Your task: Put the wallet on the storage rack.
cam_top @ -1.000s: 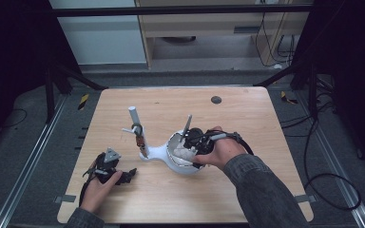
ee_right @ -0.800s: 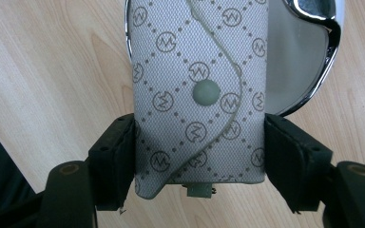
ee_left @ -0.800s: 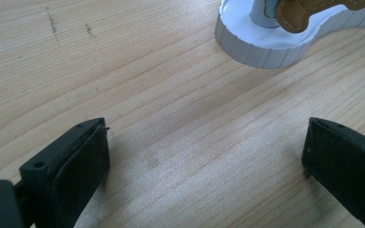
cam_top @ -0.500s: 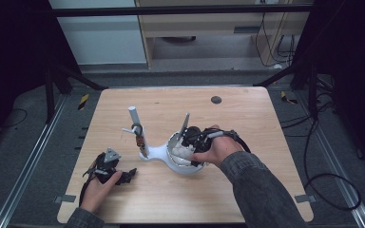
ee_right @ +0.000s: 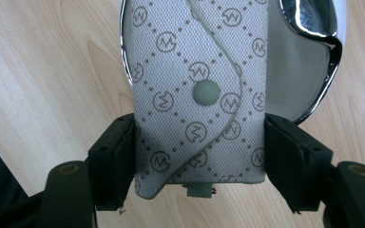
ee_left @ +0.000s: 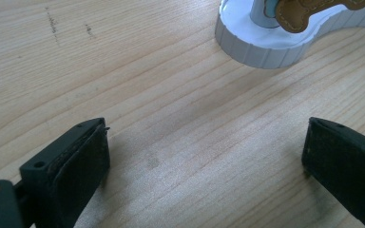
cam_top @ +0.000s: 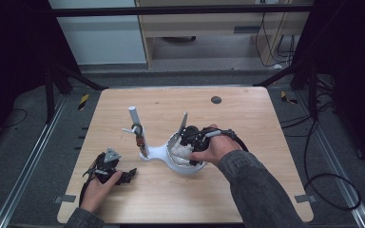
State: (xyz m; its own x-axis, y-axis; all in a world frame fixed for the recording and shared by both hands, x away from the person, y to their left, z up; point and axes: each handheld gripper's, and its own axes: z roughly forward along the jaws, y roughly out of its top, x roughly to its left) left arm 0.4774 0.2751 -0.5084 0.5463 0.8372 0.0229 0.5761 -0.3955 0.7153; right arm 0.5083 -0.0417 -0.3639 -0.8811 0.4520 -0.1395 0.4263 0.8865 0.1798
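Right gripper clamps a grey pouch — monogram-printed, snap-buttoned; left gripper gapes empty.

Printed all over the grey fabric pouch: a repeating monogram, a zigzag letter readable as "M" or "W" inside a small circle, set at the crossings of a dotted diamond grid. Same mark repeated on the flap and on the body beneath it, some turned with the cloth. No wording beside the monogram. Nothing legible on the round snap button. No letters or numbers to make out on the brown bone-shaped tag.
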